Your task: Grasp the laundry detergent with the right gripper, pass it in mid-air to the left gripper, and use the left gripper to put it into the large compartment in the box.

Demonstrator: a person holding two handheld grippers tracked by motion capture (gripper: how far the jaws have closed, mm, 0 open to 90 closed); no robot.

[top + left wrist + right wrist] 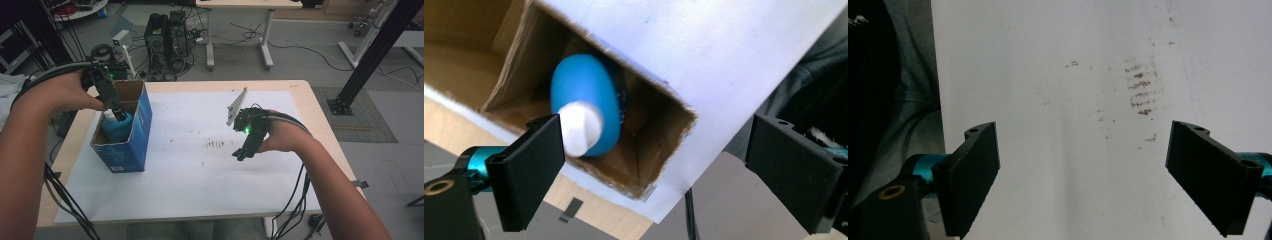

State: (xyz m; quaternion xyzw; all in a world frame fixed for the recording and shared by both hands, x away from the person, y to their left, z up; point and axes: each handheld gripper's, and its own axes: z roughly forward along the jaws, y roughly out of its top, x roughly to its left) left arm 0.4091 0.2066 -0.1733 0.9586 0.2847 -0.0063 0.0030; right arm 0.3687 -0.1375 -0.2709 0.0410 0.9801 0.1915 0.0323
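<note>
White paper covers the tabletop (190,195), where near its left edge a blue bottle (118,126) stands upright inside the open cardboard box (131,150), apparently just let go, the left hand-held gripper (119,114) spread wide above its cap while the right hand-held gripper (242,153) hangs wide and empty mid-sheet.

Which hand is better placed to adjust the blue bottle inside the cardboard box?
Left. Its tongs hang open right above the blue bottle in the cardboard box. The right tongs, also open, are far away over the white paper.
</note>
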